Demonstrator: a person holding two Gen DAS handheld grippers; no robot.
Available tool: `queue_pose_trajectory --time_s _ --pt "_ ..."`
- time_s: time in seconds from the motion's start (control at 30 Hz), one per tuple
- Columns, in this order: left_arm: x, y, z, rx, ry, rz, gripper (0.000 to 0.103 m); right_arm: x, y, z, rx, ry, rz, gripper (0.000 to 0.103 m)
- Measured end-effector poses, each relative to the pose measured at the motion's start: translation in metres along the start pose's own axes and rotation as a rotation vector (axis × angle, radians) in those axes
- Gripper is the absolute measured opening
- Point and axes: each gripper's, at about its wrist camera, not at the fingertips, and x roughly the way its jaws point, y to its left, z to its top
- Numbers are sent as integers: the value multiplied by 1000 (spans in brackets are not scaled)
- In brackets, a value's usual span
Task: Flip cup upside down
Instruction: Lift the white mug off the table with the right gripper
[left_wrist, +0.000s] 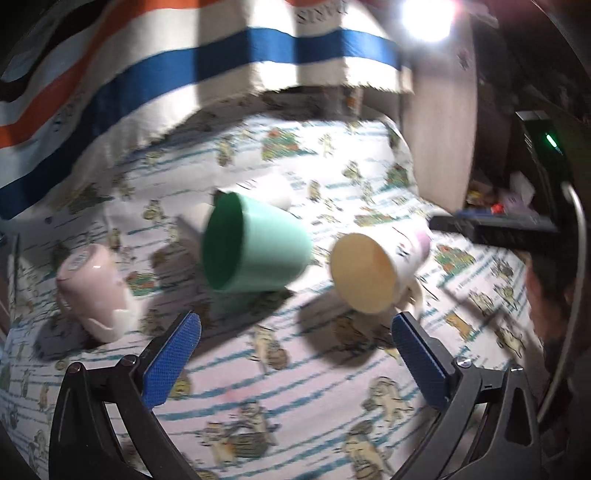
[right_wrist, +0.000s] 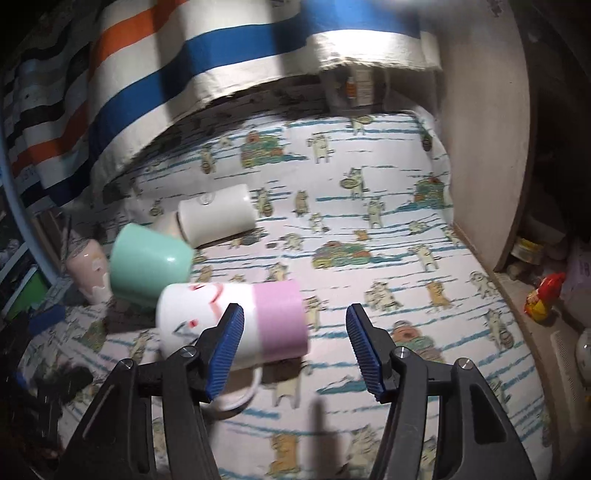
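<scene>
Cartoon-print bedsheet (right_wrist: 369, 229) — striped blanket (right_wrist: 221, 55) behind, wooden panel (right_wrist: 487, 147) right.

Two black-framed claws (left_wrist: 295, 325) (right_wrist: 294, 317) with ribbed blue finger pads (left_wrist: 171, 363) and silver screws.

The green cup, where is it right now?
The green cup lies on its side mid-bed, between the pink cup and the white-and-pink mug.

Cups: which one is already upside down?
The pale pink cup at far left, base up. The green cup, white-and-pink mug and white cup lie sideways.
</scene>
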Motion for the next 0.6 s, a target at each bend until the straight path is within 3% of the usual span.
queue_pose_trajectory --time_s 0.13,0.2,0.3,0.6 --pt "20 -20 0 39 63 45 103 18 -7 8 -48 23 -122 58" --pt "26 -24 1 38 77 49 103 28 -9 8 -72 42 -144 48" --pt "32 -30 2 37 93 34 103 41 -15 5 -63 82 -116 38" --pt "44 -37 8 57 70 120 103 27 -2 -14 -96 122 42 36"
